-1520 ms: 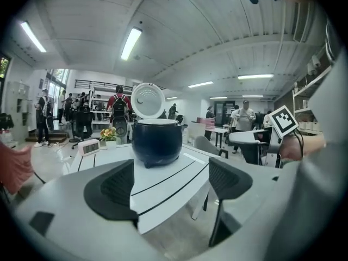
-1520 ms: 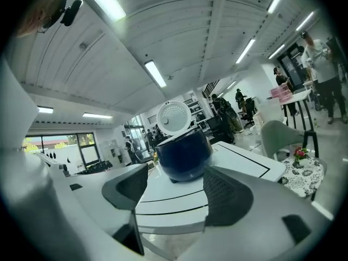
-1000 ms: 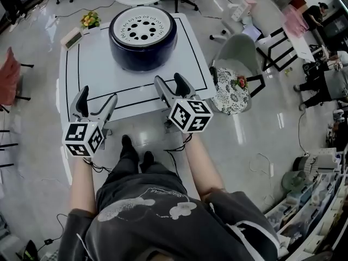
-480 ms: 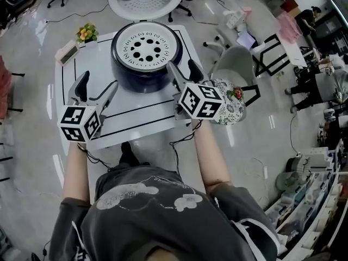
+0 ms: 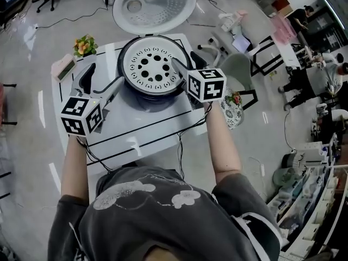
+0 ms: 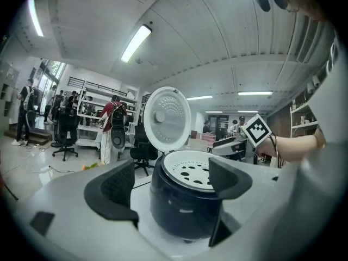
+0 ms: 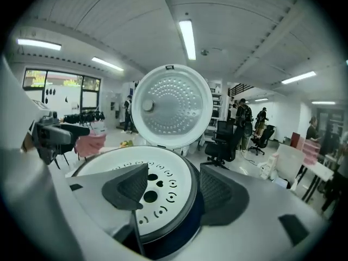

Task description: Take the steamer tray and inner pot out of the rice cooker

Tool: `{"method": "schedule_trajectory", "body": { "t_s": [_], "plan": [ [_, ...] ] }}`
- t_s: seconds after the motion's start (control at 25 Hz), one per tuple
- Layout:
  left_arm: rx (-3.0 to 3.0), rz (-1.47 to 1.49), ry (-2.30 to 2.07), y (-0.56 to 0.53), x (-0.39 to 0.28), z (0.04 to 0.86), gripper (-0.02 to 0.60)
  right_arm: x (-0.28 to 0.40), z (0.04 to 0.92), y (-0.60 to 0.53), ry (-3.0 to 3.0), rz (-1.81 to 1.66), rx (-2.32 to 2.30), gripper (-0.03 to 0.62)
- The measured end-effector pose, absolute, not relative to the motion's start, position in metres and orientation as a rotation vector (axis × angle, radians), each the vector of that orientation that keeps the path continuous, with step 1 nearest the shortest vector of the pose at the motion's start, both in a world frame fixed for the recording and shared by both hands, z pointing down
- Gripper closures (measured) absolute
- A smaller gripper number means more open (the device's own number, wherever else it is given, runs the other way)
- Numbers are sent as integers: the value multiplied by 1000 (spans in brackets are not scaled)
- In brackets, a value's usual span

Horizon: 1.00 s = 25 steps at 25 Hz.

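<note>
1. The head view looks down on the rice cooker (image 5: 145, 99), a dark round body on a white table (image 5: 125, 130). Its lid (image 5: 154, 4) is open behind it.
2. The steamer tray (image 5: 155, 67), white with round holes, sits in the cooker's mouth and covers it, so no view shows what lies beneath.
3. The left gripper (image 5: 103, 77) is to the cooker's left, clear of it. Its own view shows the jaws wide apart with nothing held. The cooker's side wall stands framed between them, some way ahead.
4. The right gripper (image 5: 184, 63) is at the cooker's right rim. Only its own view shows how it sits: the jaws are apart, one above the tray's holed surface and the other outside the cooker's wall. Whether either touches cannot be told.
5. The left gripper view shows the tray's edge raised slightly above the cooker's body, which the head view flattens.
6. Left of the cooker at the table's far edge, the head view alone shows a small bunch of flowers (image 5: 82, 46).
</note>
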<state>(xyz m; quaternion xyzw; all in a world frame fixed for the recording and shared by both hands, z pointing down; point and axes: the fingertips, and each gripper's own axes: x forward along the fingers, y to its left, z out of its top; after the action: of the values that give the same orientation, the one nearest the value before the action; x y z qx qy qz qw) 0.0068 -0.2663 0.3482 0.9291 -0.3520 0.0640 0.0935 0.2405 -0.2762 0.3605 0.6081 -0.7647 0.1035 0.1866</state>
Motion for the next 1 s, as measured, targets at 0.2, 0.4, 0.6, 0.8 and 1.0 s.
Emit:
{"method": "schedule_trajectory", "body": {
  "t_s": [0.2, 0.4, 0.6, 0.8, 1.0],
  "plan": [
    [2755, 212, -998, -284, 11, 362, 164, 254, 386, -295, -2022, 296, 1620, 289],
    [2746, 213, -958, -296, 19, 375, 164, 259, 414, -309, -1953, 343, 1513, 290],
    [2735, 198, -951, -301, 21, 377, 164, 270, 425, -316, -1848, 353, 1484, 318],
    [2724, 210, -969, -300, 25, 382, 164, 272, 431, -318, -1786, 352, 1463, 327],
    [2711, 234, -995, -296, 33, 379, 164, 283, 424, -326, -1753, 252, 1445, 361]
  ]
}}
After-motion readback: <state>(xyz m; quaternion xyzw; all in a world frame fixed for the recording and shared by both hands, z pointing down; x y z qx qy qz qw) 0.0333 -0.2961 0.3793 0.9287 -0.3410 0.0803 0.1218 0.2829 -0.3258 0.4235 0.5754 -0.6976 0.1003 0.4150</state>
